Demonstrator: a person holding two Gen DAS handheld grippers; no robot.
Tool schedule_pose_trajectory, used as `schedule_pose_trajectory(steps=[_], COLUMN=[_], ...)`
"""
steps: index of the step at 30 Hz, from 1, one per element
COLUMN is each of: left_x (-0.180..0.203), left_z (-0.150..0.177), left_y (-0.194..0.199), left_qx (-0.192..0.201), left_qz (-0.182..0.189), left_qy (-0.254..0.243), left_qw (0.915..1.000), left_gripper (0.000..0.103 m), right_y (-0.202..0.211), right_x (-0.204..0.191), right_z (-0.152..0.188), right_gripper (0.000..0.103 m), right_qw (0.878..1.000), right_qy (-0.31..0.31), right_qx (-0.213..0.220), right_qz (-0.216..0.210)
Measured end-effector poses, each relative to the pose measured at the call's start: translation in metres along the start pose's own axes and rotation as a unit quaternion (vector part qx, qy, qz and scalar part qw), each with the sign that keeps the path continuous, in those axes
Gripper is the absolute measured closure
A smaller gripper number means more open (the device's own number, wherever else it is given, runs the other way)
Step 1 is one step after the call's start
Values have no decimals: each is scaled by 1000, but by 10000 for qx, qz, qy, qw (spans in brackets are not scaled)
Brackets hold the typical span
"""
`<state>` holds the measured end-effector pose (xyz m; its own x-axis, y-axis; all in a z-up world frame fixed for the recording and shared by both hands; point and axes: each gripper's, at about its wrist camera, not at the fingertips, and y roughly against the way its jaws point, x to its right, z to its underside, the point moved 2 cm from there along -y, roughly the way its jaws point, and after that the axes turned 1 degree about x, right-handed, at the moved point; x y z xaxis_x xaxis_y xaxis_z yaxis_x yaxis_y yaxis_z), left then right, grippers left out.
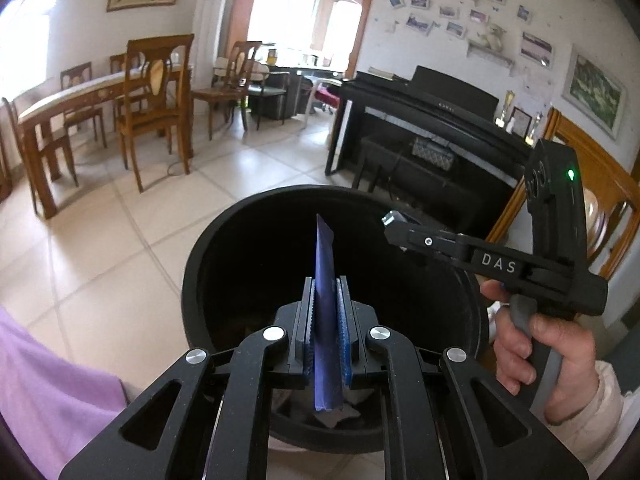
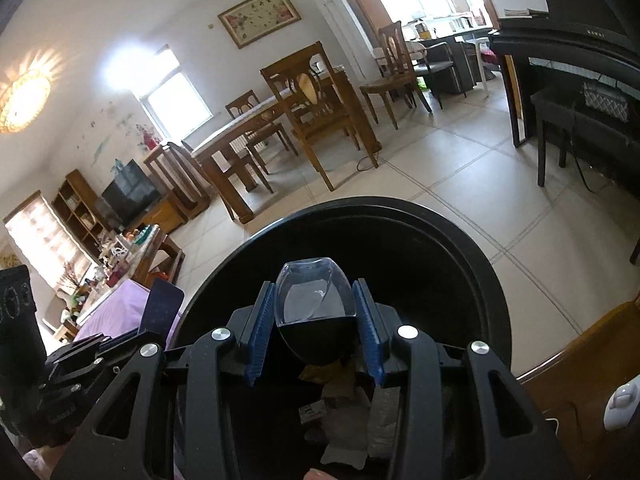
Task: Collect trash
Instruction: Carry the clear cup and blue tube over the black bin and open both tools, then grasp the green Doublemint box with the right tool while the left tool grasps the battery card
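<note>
While both hung over the bin (image 1: pixel 208 240) for dropping, the left claw (image 1: pixel 326 312) pinched a wrapper (image 1: pixel 325 256) and the right claw (image 2: pixel 316 320) clamped a plastic cup (image 2: pixel 316 300).

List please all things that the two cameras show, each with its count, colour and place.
Trash bin: one, black, on the tiled floor under both grippers.
Wrapper: one, dark blue, flat, held over the bin.
Plastic cup: one, clear with a dark base, held over the bin.
Paper scraps: several, grey and brown, inside the bin.
Dining table: one, brown wood, far left.
Chairs: several, brown wood, around the table.
Piano: one, black, against the right wall.
Left gripper: shut on the wrapper.
Right gripper: shut on the cup.
Right hand: on its gripper's handle.
</note>
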<state>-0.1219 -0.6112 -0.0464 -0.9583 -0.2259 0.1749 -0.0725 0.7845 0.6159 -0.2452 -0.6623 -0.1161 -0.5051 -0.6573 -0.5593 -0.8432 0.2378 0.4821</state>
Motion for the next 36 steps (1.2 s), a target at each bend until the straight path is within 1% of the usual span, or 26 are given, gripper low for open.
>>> schedule_pose_trajectory(steps=[2,3,4,5,6,7,8,11,14,16,18,21,23,25,27,29,30,32,33,34,35,36], left_x=[0,1,2,2,2,1,1,-2,-8,-15,-25,-47,-74,-99,-136,-178,-199,-242,-258,-285,-303,-324], left_z=[0,1,1,-1,-1,-1,-2,-4,-2,0,3,14,27,38,55,77,87,109,116,131,140,151], left_y=[3,4,6,9,14,21,26,43,62,77,96,127,157,183,216,255,273,308,321,341,353,366], left_qx=[-30,-49,-66,-39,44,196,279,357,449,523,588,656,718,766,791,825,814,762,731,670,619,519], left_qz=[-74,-127,-187,-287,-397,-515,-564,-634,-715,-794,-877,-1072,-1313,-1554,-1832,-2195,-2418,-2887,-3025,-3250,-3436,-3646], left_qy=[-100,-133,-160,-178,-181,-193,-213,-241,-261,-257,-218,-84,77,232,538,903,1064,1441,1605,1875,2047,2228], left_qw=[9999,9998,9997,9994,9990,9983,9978,9971,9961,9951,9942,9920,9887,9846,9784,9679,9610,9435,9367,9245,9145,9026], left_gripper=[91,85,67,52,24,13,13,12,11,7,7,6,5,5,5,5,5,5,5,6,6,6], right_y=[2,2,3,5,6,8,10,12,14,15,14,10,5,-4,-14,-22,-28,-39,-44,-51,-56,-61], right_x=[4,4,6,7,6,4,1,-3,-10,-20,-34,-62,-79,-109,-141,-171,-187,-224,-241,-263,-282,-299], right_z=[-1,-1,-1,-2,-4,-4,-4,-5,-6,-5,-3,0,4,13,27,40,48,66,74,86,96,105], right_gripper=[60,50,43,31,29,29,29,28,23,23,23,22,20,19,20,20,20,20,19,20,20,20], right_qw=[10000,9999,9999,9999,9999,9999,9999,10000,10000,9999,9997,9989,9980,9958,9923,9881,9852,9778,9736,9676,9616,9558], right_qy=[-72,-97,-114,-131,-148,-136,-97,-48,36,116,241,462,600,833,1074,1285,1413,1682,1807,1974,2126,2259], right_qx=[-21,-28,-20,-5,11,33,49,63,66,53,18,-81,-166,-314,-506,-674,-767,-969,-1067,-1196,-1310,-1410], right_qz=[-34,-53,-65,-64,-78,-97,-82,-41,-5,6,13,-38,-101,-221,-362,-505,-588,-794,-895,-1025,-1144,-1246])
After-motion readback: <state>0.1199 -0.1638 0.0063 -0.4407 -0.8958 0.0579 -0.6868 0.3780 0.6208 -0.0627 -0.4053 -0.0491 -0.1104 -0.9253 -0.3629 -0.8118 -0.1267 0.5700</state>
